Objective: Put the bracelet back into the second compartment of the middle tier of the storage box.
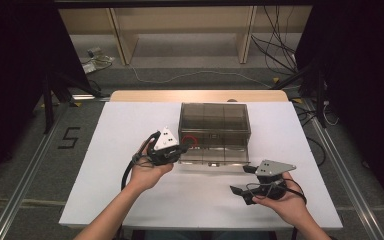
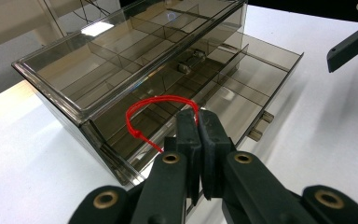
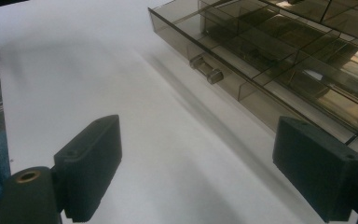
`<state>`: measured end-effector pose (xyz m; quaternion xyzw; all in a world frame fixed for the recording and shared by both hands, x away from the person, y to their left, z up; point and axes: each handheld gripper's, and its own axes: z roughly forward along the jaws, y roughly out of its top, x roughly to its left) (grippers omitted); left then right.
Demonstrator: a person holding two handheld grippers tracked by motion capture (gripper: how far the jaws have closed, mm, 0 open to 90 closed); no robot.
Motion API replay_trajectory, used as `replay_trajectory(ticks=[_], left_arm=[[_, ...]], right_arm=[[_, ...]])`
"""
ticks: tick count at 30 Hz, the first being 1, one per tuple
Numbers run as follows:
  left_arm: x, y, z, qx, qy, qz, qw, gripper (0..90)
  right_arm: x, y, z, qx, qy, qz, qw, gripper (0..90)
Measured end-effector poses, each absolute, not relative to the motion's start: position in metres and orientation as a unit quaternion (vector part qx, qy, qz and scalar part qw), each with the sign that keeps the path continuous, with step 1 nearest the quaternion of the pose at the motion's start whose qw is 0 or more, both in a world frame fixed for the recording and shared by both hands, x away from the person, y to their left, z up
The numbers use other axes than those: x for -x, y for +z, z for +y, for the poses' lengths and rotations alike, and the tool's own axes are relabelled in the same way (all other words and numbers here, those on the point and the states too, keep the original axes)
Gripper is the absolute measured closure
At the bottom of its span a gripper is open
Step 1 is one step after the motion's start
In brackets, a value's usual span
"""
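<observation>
The left gripper (image 2: 198,122) is clamping its jaws tight on a thin red loop (image 2: 151,108) of cord, right at the loop's near end, and that loop is arching up and over the left front corner of the smoky clear plastic box (image 1: 214,118). From the high view the left gripper (image 1: 184,148) is sitting just at the box's left front, with the red loop (image 1: 190,138) showing as a small bright ring against the brownish plastic. The box is standing in the middle of the white surface (image 1: 115,150), toward the far side. Its drawer (image 2: 261,70) is sticking out toward the near edge, see-through, split by dividers into small compartments, with a little clear handle (image 3: 207,70) on its front. The top of the box is divided the same way. The right gripper (image 1: 242,180) is hovering near the right front corner of the drawer, not touching it, and in its own view the jaws are standing wide apart with nothing between them, only bare white surface.
</observation>
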<state>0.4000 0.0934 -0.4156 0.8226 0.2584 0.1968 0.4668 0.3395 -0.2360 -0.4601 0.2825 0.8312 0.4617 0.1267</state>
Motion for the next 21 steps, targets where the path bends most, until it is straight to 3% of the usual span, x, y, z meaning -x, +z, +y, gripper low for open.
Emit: replay_trajectory(ticks=[21], left_arm=[[-0.4, -0.4159, 0.0874, -0.825, 0.196, 0.252, 0.466, 88.0]], right_arm=[[-0.3394, -0.46, -0.2362, -0.282, 0.461, 0.832, 0.125, 16.2]])
